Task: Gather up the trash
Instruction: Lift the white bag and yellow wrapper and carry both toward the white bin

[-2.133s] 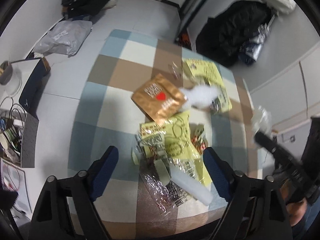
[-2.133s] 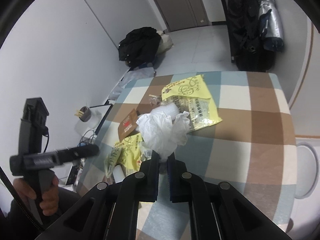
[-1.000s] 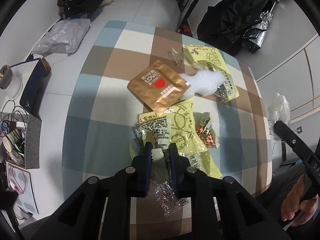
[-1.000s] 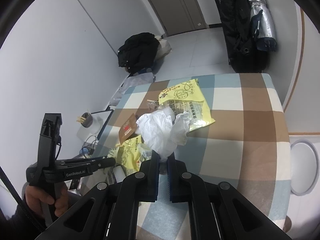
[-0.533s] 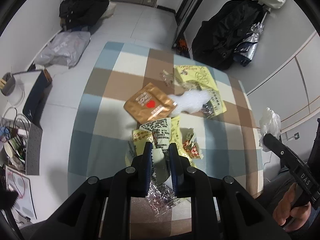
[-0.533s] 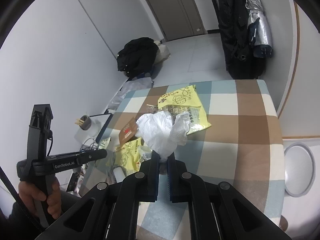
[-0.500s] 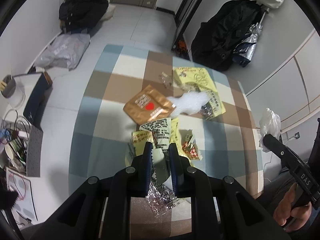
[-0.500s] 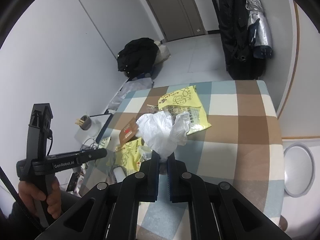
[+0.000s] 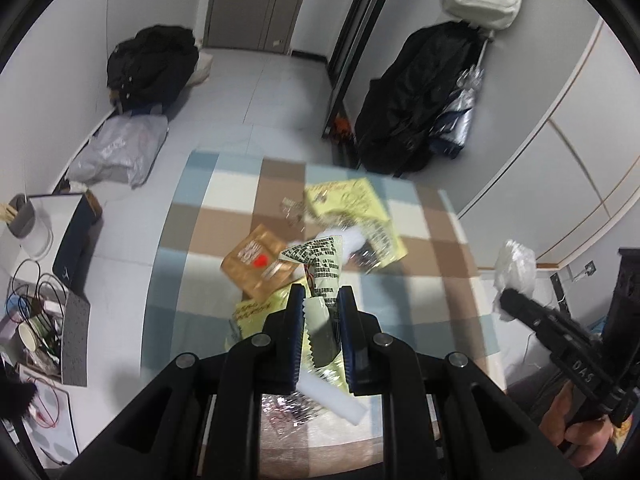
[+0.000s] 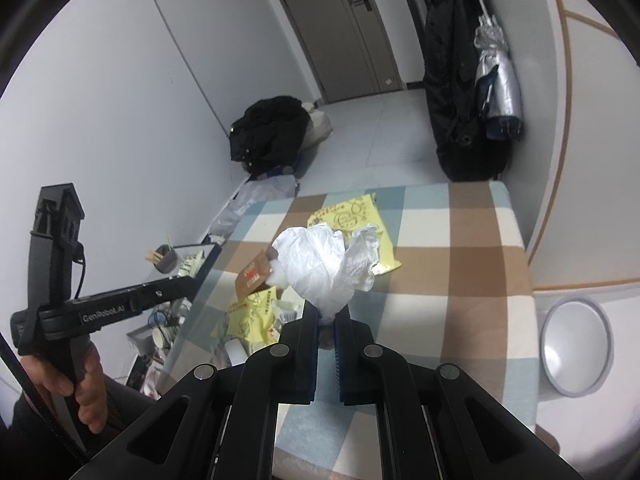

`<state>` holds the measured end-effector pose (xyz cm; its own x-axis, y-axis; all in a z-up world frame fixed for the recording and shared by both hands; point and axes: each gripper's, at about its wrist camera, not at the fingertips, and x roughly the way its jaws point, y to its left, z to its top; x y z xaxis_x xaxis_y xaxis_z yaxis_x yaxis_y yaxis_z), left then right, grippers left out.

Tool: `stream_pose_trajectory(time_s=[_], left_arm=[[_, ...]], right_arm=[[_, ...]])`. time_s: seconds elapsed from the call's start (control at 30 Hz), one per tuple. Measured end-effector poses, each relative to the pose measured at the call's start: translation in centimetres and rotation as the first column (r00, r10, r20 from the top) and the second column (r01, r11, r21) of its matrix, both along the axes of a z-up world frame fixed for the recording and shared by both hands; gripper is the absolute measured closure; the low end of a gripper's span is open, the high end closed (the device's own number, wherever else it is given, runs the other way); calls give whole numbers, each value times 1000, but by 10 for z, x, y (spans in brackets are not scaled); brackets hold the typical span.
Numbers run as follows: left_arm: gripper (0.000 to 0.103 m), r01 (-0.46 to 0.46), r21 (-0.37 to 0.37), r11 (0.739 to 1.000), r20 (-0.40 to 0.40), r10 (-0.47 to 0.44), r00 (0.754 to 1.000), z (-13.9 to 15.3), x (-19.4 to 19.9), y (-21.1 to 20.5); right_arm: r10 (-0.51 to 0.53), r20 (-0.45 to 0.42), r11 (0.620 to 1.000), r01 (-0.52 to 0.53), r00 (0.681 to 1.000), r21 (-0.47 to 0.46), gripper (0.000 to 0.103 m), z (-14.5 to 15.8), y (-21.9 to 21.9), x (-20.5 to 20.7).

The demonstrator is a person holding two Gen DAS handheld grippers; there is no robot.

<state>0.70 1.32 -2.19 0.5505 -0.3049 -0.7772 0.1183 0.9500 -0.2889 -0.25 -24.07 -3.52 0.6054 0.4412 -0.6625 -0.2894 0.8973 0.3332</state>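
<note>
Wrapper (image 9: 326, 270) now lifted above brown packet (image 9: 256, 264), yellow bags (image 9: 352, 208).

2 black two-finger grippers: left gripper (image 9: 320, 304), right gripper (image 10: 327, 322). Trash on the checked blue/brown/cream tablecloth (image 9: 192, 248): 2 yellow printed plastic bags (image 9: 352, 208) (image 9: 256, 310), 1 brown foil pouch w/ red heart (image 9: 256, 260), 1 white foam tube (image 9: 336, 398). Lifted off it: 1 crumpled white plastic bag (image 10: 320, 260), 1 clear wrapper w/ black print (image 9: 324, 268); also 1 round grey bin (image 10: 576, 354) on floor.
</note>
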Motion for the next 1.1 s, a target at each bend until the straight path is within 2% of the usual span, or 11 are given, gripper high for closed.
stream_pose_trajectory(time_s=[0.23, 0.4, 0.6, 0.8, 0.9, 1.1], left_arm=[[91, 17, 65, 998, 84, -23, 996, 34, -11, -24], [91, 58, 26, 998, 138, -61, 989, 59, -18, -45], [91, 133, -5, 991, 202, -130, 971, 92, -22, -79], [91, 239, -44, 970, 237, -222, 946, 116, -19, -125], [91, 286, -61, 956, 245, -263, 933, 122, -18, -147], [91, 384, -89, 919, 233, -356, 905, 122, -10, -199]], right_arm=[[-56, 59, 998, 54, 997, 35, 97, 30, -26, -14], [-98, 172, 994, 88, 980, 66, 97, 72, -52, -30], [-130, 230, 990, 114, 965, 80, 97, 115, -89, -41], [-178, 284, 982, 153, 942, 108, 97, 158, -134, -55], [-212, 285, 974, 179, 935, 138, 97, 173, -162, -64], [-310, 259, 948, 278, 915, 152, 97, 177, -221, -82]])
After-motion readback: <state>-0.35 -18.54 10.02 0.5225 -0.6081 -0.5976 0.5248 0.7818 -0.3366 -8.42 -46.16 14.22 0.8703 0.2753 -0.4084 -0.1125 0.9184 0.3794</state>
